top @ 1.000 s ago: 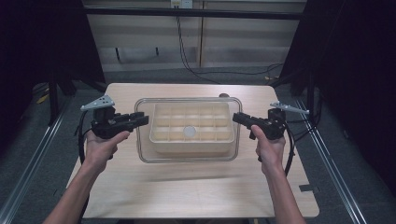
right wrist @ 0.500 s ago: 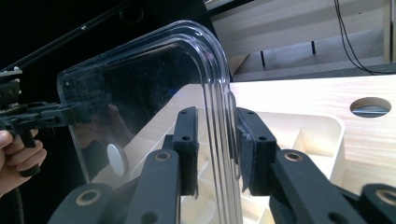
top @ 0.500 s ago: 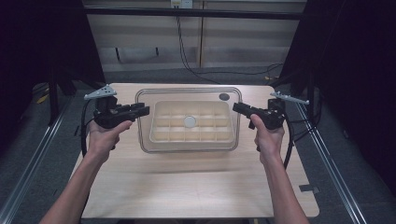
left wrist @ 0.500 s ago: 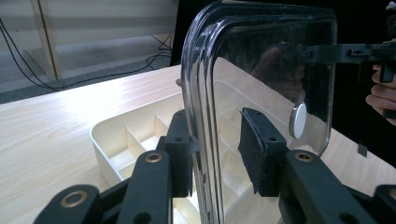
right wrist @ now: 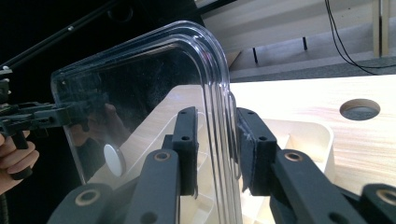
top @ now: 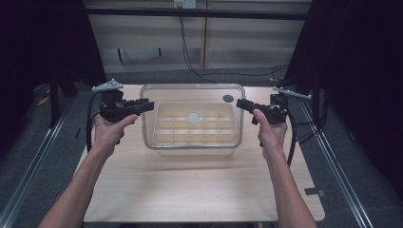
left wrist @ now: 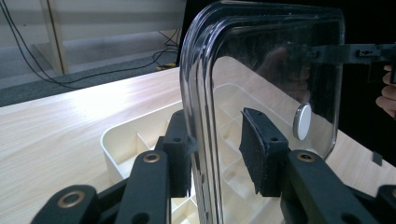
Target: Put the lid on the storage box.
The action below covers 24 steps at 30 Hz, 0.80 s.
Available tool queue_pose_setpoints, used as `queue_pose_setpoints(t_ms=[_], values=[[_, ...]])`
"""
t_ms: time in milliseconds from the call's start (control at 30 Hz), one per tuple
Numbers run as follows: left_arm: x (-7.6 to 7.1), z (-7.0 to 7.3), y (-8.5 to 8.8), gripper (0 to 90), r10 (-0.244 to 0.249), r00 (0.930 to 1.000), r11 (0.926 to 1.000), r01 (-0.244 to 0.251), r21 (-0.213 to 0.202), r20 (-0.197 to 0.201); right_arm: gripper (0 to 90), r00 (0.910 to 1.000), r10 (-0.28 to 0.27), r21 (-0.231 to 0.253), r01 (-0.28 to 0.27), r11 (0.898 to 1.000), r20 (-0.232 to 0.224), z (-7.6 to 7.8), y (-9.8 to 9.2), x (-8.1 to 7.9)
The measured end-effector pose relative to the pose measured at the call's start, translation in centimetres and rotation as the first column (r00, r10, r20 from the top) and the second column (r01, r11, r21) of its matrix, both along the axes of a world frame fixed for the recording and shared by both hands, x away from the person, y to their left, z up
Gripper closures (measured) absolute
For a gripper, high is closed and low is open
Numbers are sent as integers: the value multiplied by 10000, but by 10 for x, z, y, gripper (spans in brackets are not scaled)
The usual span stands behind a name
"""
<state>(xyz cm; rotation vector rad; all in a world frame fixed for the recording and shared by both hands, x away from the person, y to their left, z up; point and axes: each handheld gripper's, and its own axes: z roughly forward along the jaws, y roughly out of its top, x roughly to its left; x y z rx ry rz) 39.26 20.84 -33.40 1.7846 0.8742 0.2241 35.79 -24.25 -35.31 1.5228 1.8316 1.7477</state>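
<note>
No text, label, brand, number or sign could be read in any of the views. The clear lid (top: 192,90), the divided cream tray (top: 195,130) under it and the desk (top: 190,190) bore no legible marking, and the lid's round white disc (left wrist: 302,122) was blank.

Clear plastic lids (top: 192,90): 1
Cream compartment trays (top: 195,126): 1
Black two-jaw grippers (top: 148,105) (top: 240,104): 2
Wooden tables (top: 190,185): 1
</note>
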Motion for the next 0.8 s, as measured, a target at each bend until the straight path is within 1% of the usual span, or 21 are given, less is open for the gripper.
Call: queue_pose_setpoints(t_ms=[33,67,100,133,200,233,400,467,500,533,567,700,733,800], values=[[1,-1,-1,641,95,9999,9999,-95,-48,-57,716,10000,-11,34,11,10000,-25,0,0,2],[2,-2,-2,638,133,9998,9999,-132,25,-123,716,10000,12,-1,-12,10000,-57,0,-1,4],[3,-4,-5,632,207,9997,9998,-206,87,-155,714,9999,-31,-133,29,9999,-108,1,-1,7],[3,-6,-6,628,221,9997,9997,-219,117,-139,713,9999,-62,-154,60,9999,-111,2,-2,8],[7,-8,-8,627,258,9993,9997,-257,28,-262,714,9999,-98,-122,97,9999,-101,2,-4,12],[9,-9,-8,627,239,9994,9997,-237,106,-241,714,9998,-141,-95,140,9999,-136,2,-5,13],[16,-12,-9,624,354,9987,9994,-355,-21,-378,717,9997,-148,61,149,9999,-188,-4,-6,19],[18,-14,-10,624,477,9979,9988,-481,-98,-429,718,9994,-179,102,182,9998,-286,-7,-6,21],[18,-14,-10,622,477,9979,9988,-481,-98,-429,718,9994,-179,102,182,9998,-286,-7,-6,21],[19,-16,-10,621,510,9976,9987,-511,-17,-461,717,9990,-224,73,227,9997,-389,-10,-5,24],[20,-17,-11,619,518,9975,9987,-517,43,-487,717,9991,-209,95,213,9997,-379,-10,-5,24],[23,-19,-11,617,530,9972,9986,-531,-4,-530,717,9986,-268,113,274,9996,-454,-14,-6,29],[26,-21,-11,616,522,9968,9986,-524,-21,-609,717,9984,-307,118,312,9994,-465,-15,-5,30],[28,-21,-11,614,504,9971,9987,-500,78,-570,718,9981,-352,106,357,9993,-508,-16,-5,31]])
